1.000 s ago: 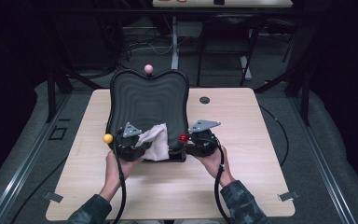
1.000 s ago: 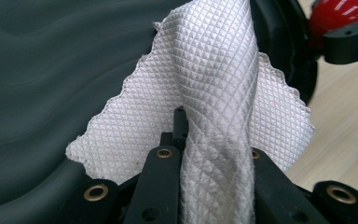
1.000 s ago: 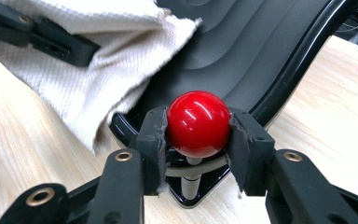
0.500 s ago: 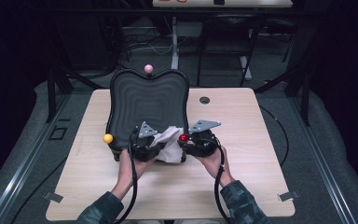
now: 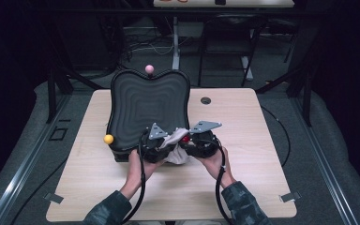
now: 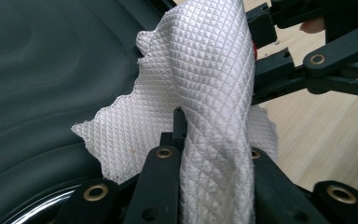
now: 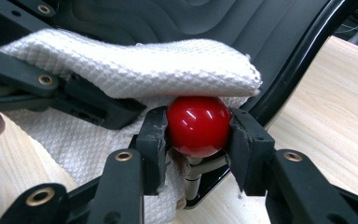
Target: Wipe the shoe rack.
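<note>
— Pale wood table (image 5: pixel 243 140) under us, dark room all round, cables on the floor behind. We have the black wavy tray (image 5: pixel 150 103) tilted up on its stand, with a pink knob (image 5: pixel 149 69) at its top edge and a yellow knob (image 5: pixel 108 139) at its left side. Where are we in the job?

— Wiping, we judge. Our left gripper (image 5: pixel 155 146) has its jaws closed narrow on the white cloth (image 6: pixel 205 93), which bunches up between them and drapes over toward the other hand. Our right gripper (image 5: pixel 201 143) has its jaws pressed on either side of the red knob (image 7: pixel 198 126) at the tray's lower right corner, steadying it.

— And the cloth itself?

— It sits at the tray's lower edge, lying over the red knob and touching it from above.

— Next move?

— Probably we keep the right grip firm so the tray does not swing, and draw the cloth across the knob or the rim without letting it slip from the left jaws.

— What can't we make out?

— From above, both grippers and the hands cover the cloth's contact point. How the knob's stem joins the tray is hidden under the fabric, and we cannot tell whether the surface is dirty.
</note>
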Demonstrator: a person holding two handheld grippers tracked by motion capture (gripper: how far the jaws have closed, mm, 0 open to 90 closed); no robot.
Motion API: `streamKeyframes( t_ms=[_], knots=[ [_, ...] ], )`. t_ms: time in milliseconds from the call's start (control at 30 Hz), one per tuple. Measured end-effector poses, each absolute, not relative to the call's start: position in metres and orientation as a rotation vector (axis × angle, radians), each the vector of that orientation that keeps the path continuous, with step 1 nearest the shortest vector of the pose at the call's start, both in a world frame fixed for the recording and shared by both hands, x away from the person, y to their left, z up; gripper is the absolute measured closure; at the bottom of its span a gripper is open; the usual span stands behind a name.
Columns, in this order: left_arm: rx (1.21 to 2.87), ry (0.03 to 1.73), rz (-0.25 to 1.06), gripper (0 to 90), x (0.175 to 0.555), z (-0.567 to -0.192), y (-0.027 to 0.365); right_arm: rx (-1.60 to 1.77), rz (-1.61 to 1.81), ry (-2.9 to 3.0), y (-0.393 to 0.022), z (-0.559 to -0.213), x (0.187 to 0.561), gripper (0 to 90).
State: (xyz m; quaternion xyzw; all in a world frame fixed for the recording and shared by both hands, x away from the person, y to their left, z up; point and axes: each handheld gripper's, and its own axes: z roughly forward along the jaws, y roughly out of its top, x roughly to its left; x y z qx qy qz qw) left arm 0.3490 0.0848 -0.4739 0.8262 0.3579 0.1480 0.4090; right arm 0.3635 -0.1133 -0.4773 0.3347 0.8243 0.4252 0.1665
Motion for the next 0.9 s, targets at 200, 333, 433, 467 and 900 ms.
streamKeyframes(
  t_ms=[200, 333, 433, 467, 900],
  knots=[
    [2.073, 0.939, 0.415, 84.7, 0.351, -0.473, 0.101, 0.956, 1.206, 2.345, -0.113, -0.477, 0.363, 60.2],
    [2.078, 0.979, 0.445, 84.7, 0.354, -0.473, 0.119, 0.95, 1.214, 2.349, -0.113, -0.477, 0.364, 60.3],
    [2.094, 0.987, 0.469, 84.7, 0.354, -0.474, 0.126, 0.952, 1.216, 2.349, -0.113, -0.477, 0.364, 60.2],
    [2.095, 0.999, 0.473, 84.7, 0.353, -0.475, 0.13, 0.952, 1.217, 2.35, -0.113, -0.477, 0.364, 60.3],
    [2.046, 1.105, 0.487, 84.9, 0.343, -0.48, 0.181, 0.95, 1.199, 2.35, -0.111, -0.477, 0.363, 60.3]
  ],
)
